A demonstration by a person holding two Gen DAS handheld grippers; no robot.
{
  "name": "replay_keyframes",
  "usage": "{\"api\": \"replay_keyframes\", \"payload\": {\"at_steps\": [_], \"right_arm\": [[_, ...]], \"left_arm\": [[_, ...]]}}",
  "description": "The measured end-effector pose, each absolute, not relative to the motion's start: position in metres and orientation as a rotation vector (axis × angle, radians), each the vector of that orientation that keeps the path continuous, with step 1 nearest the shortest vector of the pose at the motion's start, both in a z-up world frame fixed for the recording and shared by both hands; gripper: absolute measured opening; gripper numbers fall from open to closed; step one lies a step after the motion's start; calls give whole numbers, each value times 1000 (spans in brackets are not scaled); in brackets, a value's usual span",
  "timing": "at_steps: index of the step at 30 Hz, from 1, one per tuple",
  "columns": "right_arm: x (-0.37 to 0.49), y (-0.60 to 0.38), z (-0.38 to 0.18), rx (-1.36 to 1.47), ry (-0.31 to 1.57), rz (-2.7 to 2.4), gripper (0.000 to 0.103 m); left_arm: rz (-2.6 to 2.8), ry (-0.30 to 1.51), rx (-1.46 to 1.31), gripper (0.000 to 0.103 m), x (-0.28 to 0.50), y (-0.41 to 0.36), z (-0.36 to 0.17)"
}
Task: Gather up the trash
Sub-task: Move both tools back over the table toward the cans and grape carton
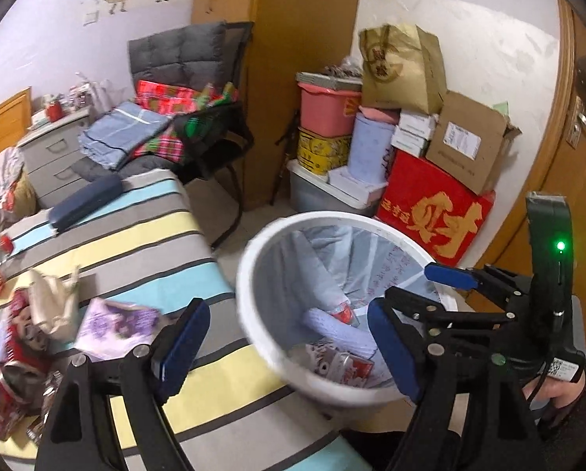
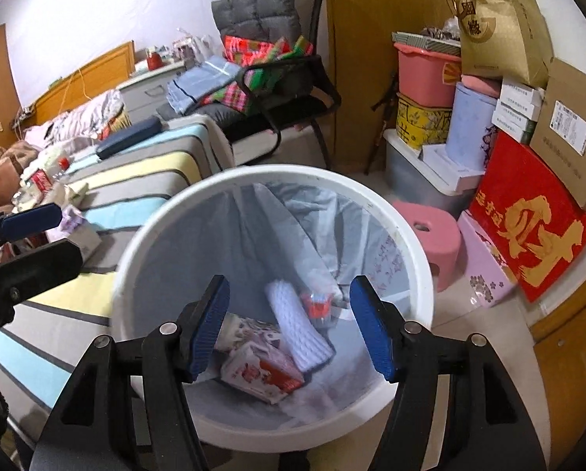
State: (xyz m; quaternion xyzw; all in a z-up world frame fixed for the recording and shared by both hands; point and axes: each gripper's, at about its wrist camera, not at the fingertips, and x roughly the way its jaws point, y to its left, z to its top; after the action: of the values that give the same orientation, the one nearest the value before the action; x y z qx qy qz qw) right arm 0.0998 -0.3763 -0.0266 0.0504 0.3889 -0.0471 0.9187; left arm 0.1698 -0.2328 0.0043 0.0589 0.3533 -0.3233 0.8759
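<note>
A white trash bin (image 1: 253, 255) with a grey liner stands beside the bed; it fills the right wrist view (image 2: 371, 196). Inside lie a white knitted roll (image 2: 297, 322), a red-white carton (image 2: 261, 373) and a small red-capped bottle (image 2: 318, 308). My right gripper (image 2: 291, 329) is open and empty right above the bin's mouth; it also shows in the left wrist view (image 1: 411, 306). My left gripper (image 1: 281, 349) is open and empty between the bed edge and the bin. Trash lies on the bed at the left: a crumpled beige bag (image 1: 51, 298), a purple wrapper (image 1: 116, 325), red cartons (image 1: 2, 400).
The striped bed (image 1: 155, 243) carries a dark blue case (image 1: 85, 202). A black chair (image 1: 210, 133) piled with clothes stands behind. Stacked boxes, a pink tub (image 1: 326, 108) and a red box (image 1: 434, 212) line the wall. A pink stool (image 2: 434, 239) stands right of the bin.
</note>
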Motion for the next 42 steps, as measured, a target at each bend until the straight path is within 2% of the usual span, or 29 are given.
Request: {"api": "replay_keyframes", "payload": {"at_steps": [15,28,42], "right_arm": [[109,-297,-23,81,755,82,65],[144,-238,-29,25,754,233,65],[190,-205,-37,-113,788,336,70]], "left_arm": [[-462,686,70,82,150,-95,13],[-288,708,22,84,167,17,0],[-331,793,14,84,217,67,-26]]}}
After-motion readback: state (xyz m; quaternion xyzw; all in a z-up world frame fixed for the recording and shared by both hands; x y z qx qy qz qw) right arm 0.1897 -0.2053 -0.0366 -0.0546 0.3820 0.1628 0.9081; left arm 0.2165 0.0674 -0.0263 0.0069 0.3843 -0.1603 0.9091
